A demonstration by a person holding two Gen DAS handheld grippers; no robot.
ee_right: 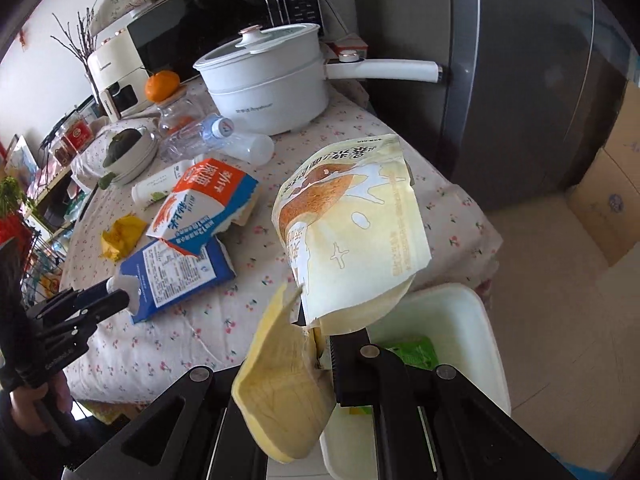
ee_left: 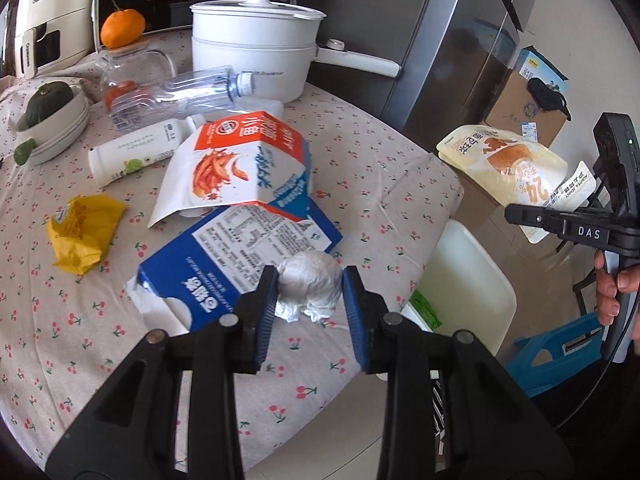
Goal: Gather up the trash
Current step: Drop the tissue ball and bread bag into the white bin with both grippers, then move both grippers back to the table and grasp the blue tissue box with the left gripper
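- Clearly, in the left wrist view, the left tool (ee_left: 310,300) stood open, its blue pads flanking a crumpled white wad (ee_left: 310,286) on the counter (ee_left: 80,340); closing squarely around its middle, clear of the blue carton (ee_left: 224,260), would suit. "DAS" read on the other tool.
- Meanwhile, in the right wrist view, the right tool (ee_right: 320,350) pinched a yellow snack pouch (ee_right: 348,232) above the white bin (ee_right: 476,320); release once fully over it.

Home kitchen: microwave (ee_right: 224,12), fridge (ee_right: 520,80), cooking pot (ee_right: 272,80).
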